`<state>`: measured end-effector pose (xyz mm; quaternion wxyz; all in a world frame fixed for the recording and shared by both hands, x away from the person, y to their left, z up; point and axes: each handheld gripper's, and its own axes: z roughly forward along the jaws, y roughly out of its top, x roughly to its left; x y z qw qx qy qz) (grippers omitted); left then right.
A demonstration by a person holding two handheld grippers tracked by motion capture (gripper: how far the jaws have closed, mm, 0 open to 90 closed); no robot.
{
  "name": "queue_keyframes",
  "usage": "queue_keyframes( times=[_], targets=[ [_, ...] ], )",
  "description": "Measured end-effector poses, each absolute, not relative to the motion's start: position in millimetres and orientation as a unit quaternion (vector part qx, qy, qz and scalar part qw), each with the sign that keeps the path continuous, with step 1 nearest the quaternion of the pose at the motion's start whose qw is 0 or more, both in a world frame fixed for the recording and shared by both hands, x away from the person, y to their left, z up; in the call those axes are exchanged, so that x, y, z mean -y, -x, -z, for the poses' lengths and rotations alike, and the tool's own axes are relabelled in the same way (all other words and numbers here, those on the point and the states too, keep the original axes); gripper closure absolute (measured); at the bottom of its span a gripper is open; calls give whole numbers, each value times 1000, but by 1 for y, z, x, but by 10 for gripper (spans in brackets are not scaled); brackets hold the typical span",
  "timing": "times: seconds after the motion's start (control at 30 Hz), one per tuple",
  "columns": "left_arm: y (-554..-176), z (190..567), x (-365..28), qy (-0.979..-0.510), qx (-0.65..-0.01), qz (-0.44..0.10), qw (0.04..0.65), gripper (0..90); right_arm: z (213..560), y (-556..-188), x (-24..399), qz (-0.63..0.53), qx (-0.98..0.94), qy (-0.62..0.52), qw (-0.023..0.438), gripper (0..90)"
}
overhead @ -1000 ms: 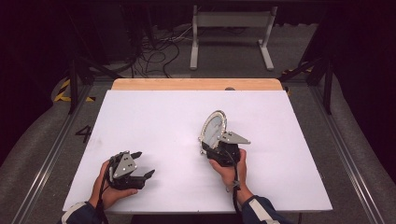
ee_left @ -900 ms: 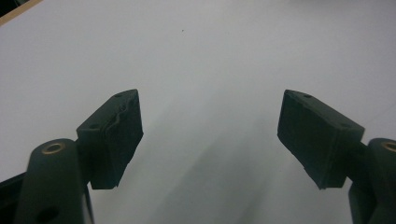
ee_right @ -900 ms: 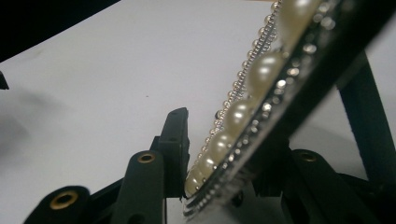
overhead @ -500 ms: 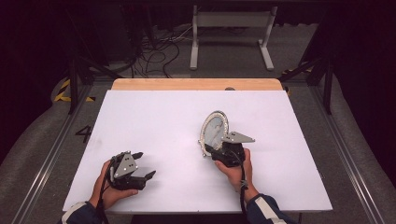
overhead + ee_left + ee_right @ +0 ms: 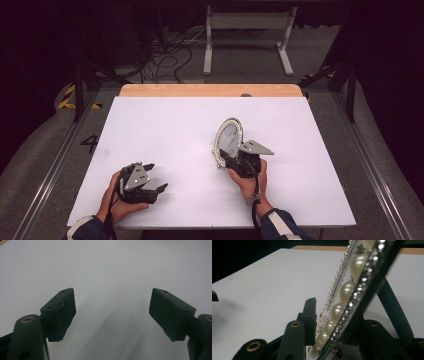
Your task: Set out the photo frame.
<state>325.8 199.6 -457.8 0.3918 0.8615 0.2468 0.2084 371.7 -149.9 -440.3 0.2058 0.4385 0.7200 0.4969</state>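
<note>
— Two grippers over the white table (image 5: 175, 130); what has each got?
— The right gripper (image 5: 231, 161) has an oval frame (image 5: 228, 140) with a pearl rim between its jaws. Its jaws have just been closing on the frame's lower edge.
— Are the pads pressing on it?
— In the right gripper view the frame (image 5: 352, 297) runs up between the two black jaws, with the left jaw right against the beaded edge. It looks gripped at the bottom rim.
— How does the frame sit?
— On edge, tilted, rising up and away from the gripper, right of the table's middle. Whether its lower edge touches the table I cannot tell.
— And the left gripper (image 5: 150, 181)?
— Held near the table's front left, well apart from the frame. Its jaws stand wide apart with nothing between them; the left gripper view shows bare table (image 5: 107, 277) between the two pads (image 5: 62, 312).
— The hands?
— Each wraps its gripper from behind, forearms coming in from the near edge.
</note>
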Motion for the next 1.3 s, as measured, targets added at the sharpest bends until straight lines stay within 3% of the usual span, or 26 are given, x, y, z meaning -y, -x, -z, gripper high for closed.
queue_keyframes(
  times=[0.17, 0.27, 0.73, 1.07, 1.27, 1.3],
  targets=[
    [-326, 458, -198, -863, -247, -203, 390, 223, 439, -374, 151, -489, -726, -439, 201, 712],
    [-326, 458, -195, -864, -247, -201, 390, 222, 439, -375, 153, -489, -732, -435, 190, 769],
    [-337, 452, -182, -863, -237, -201, 400, 222, 434, -380, 163, -480, -763, -409, 144, 786],
    [-359, 444, -153, -863, -219, -193, 413, 214, 429, -388, 174, -472, -792, -377, 87, 802],
    [-372, 438, -136, -860, -208, -183, 428, 213, 429, -388, 174, -470, -794, -374, 92, 794],
    [-375, 437, -132, -861, -205, -181, 430, 214, 428, -385, 172, -463, -797, -373, 106, 744]
  ],
)
